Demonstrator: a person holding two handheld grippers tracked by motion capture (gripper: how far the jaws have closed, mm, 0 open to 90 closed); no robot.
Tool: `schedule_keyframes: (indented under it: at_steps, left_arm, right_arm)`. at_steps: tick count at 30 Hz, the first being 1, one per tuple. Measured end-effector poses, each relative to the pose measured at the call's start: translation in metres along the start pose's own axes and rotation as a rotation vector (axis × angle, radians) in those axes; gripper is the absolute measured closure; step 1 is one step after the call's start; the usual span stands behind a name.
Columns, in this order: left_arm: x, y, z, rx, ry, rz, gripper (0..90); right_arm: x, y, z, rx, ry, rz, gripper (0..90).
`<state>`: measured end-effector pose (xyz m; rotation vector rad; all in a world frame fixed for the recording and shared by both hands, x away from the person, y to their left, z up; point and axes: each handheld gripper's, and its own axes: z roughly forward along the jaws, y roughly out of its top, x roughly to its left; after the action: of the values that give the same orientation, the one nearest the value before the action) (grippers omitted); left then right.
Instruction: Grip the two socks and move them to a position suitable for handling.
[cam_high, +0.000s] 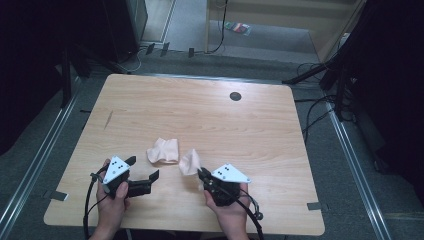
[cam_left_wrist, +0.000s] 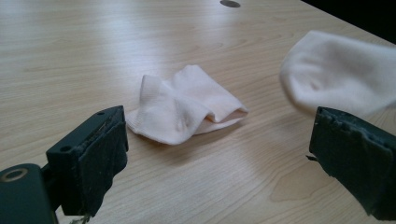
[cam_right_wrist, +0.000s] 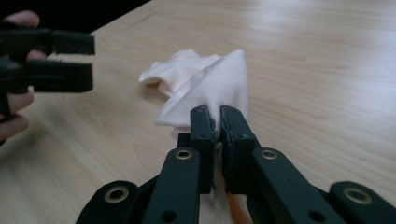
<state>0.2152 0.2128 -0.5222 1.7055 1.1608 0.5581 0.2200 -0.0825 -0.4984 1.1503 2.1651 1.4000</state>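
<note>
While I watch from the high view: two pale socks on the wooden table (cam_high: 200, 107), one gripper working each side.
Right gripper (cam_high: 202, 175): I see its jaws pressed together on the edge of the held sock (cam_high: 190, 161), which hangs from them just above the table.
Left gripper (cam_high: 145, 173): jaws spread wide, nothing between them, facing the lying sock (cam_high: 163, 150).
Lying sock, position: crumpled and folded on the table, between the two grippers and just beside the held one.
Handling, my judgement: light, soft, limp knit; it will droop and fold on itself, and it will not break.
Where I would grip: a cuff or toe edge, pinching both layers, since a single layer may slide out.
Risk: thin fabric slipping from the pads.
</note>
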Motion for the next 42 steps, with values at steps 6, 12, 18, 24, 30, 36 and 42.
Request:
schedule_keyframes:
  at_steps: [6,12,18,24,30,36,42]
  left_arm:
    - [-0.002,-0.002,0.004,0.023,-0.004,0.003,4.8]
    - [-0.005,-0.006,0.014,0.085,0.008,-0.005,4.9]
    - [-0.012,-0.011,0.026,0.162,0.031,0.017,6.3]
    - [-0.011,-0.011,0.03,0.168,0.046,0.01,16.1]
    - [0.0,-0.009,0.024,0.132,0.071,-0.01,17.1]
    - [0.003,-0.01,0.024,0.127,0.055,-0.03,18.6]
    - [-0.006,-0.01,0.026,0.124,0.029,0.004,23.9]
  right_arm:
    - [0.014,-0.016,0.02,0.085,0.049,-0.054,84.3]
    - [0.004,-0.013,0.022,0.09,0.109,-0.027,50.6]
    - [-0.025,-0.009,-0.006,0.056,0.071,0.124,49.5]
    - [-0.017,-0.039,-0.006,0.139,0.087,0.169,49.9]
    - [0.004,-0.045,0.016,0.201,0.075,0.048,54.0]
    - [-0.003,-0.043,0.012,0.216,0.011,-0.006,82.5]
    - [-0.026,-0.036,0.0,0.176,-0.019,0.008,65.4]
